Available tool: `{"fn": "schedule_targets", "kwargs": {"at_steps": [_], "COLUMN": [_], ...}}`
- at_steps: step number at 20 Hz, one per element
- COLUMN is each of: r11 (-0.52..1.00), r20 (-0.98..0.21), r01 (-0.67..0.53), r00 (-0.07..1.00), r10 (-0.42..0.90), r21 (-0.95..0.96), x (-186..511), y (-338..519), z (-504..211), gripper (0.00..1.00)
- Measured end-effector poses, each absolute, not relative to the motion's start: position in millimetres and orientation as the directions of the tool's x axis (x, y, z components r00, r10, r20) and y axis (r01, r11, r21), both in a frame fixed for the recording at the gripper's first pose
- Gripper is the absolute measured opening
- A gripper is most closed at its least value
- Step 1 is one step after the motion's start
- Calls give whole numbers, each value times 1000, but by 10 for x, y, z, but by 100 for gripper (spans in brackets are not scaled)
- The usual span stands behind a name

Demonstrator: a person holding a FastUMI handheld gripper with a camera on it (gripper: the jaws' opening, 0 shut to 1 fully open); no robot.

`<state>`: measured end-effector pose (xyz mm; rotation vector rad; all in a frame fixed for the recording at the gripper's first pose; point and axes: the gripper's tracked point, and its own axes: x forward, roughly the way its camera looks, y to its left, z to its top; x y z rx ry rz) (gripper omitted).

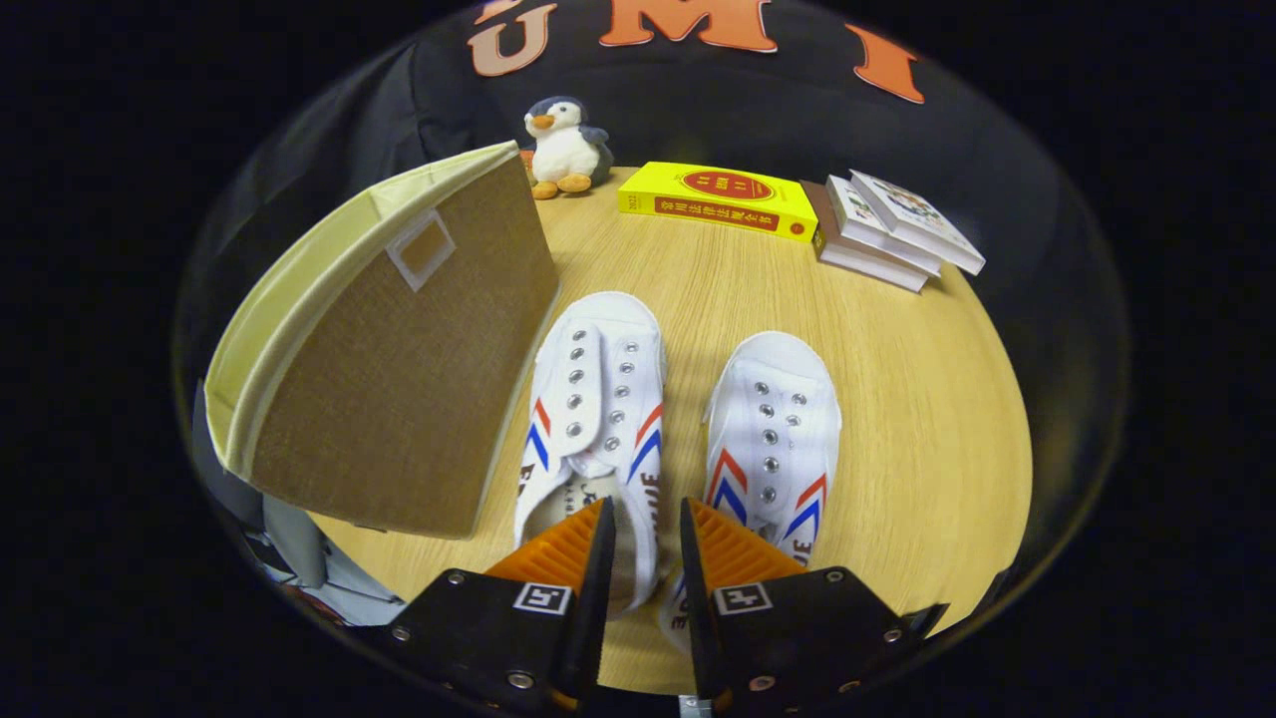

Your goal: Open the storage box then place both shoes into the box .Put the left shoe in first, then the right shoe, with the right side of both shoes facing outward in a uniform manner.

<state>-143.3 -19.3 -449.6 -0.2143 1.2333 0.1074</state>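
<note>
Two white canvas shoes with red and blue stripes lie side by side on the wooden table (897,399), toes pointing away from me. The left shoe (596,389) rests close beside the storage box (399,379), a tan fabric cube with a cream top edge and a small label window. I cannot tell whether the box's top is open. The right shoe (773,419) lies a little apart to the right. My gripper (645,538) straddles the left shoe's right side wall near the heel, one finger inside the opening, the other outside, with a gap showing at the wall.
At the table's far edge sit a plush penguin (563,145), a yellow book (718,199) and a stack of three books (887,234). Bare wood lies to the right of the right shoe.
</note>
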Motion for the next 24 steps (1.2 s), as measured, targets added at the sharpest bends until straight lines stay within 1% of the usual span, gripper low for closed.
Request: {"fn": "schedule_targets", "kwargs": {"at_steps": [2,5,9,12,14,16,18,21,24], "r11": [958,937,941,952,962,952,948,958,971], "r20": [-937,-932,-933,-927,-918,-911,-920,-934,-947], "r01": [-242,-296,-290,-270,-258,-295,-312,-286,-222], "r00": [344,356,355,374,396,409,388,344,284], "r10": [-62,-73,-66,-33,22,46,64,94,147], "r21": [-152,-187,-177,-143,-88,-85,-66,-9,84], "x": [-1435,-1424,-1368,-1270,-1196,-1164,-1200,-1218,-1241], "y": [-168,-137,-139,-97,-19,-28,1,40,56], "z": [-4518,-4559,-4585,-4591,-4569,-4594,-4655,-4706,-4747], "gripper": [28,28,27,27,28,27,28,28,30]}}
